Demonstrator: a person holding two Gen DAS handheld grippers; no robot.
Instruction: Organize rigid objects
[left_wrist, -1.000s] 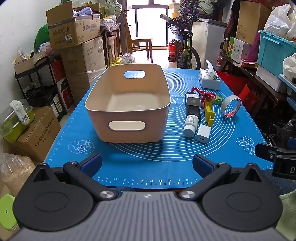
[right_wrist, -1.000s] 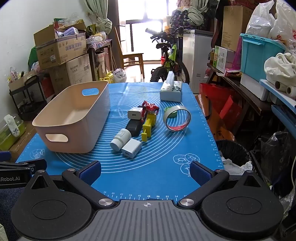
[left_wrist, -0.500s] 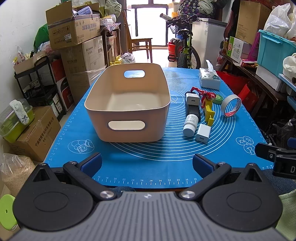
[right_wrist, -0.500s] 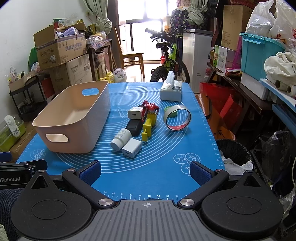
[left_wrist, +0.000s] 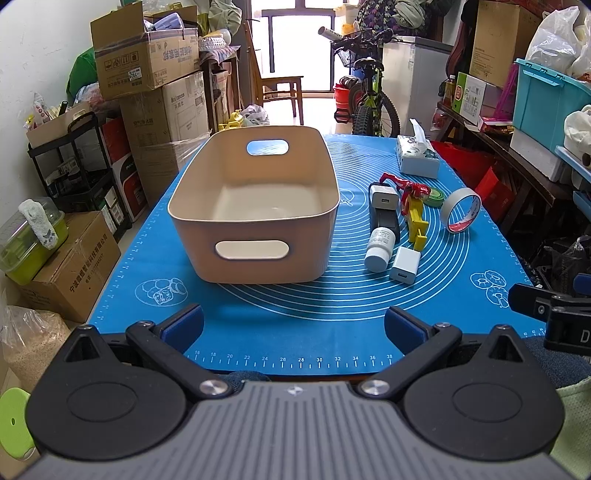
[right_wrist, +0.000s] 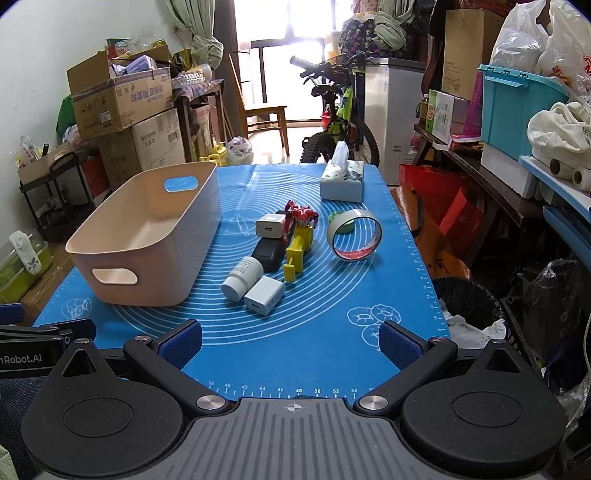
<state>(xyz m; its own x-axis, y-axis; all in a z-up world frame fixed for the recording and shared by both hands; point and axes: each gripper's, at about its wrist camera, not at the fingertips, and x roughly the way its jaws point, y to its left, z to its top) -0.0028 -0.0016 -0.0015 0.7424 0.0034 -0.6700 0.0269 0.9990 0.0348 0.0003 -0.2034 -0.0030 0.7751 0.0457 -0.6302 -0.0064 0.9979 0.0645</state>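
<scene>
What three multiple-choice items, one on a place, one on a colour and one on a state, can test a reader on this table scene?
1. Where does the small white pill bottle lie?
A. inside the bin
B. on the blue silicone mat, right of the bin
C. on the tissue box

2. What colour is the rectangular plastic storage bin?
A. beige
B. green
C. black

3. In what state is the right hand-held gripper?
A. shut on the tape
B. shut on nothing
C. open

Answers: 1 B, it rests on the mat beside the bin; 2 A, its walls are beige; 3 C, its fingers stand wide apart with nothing between them.
</scene>
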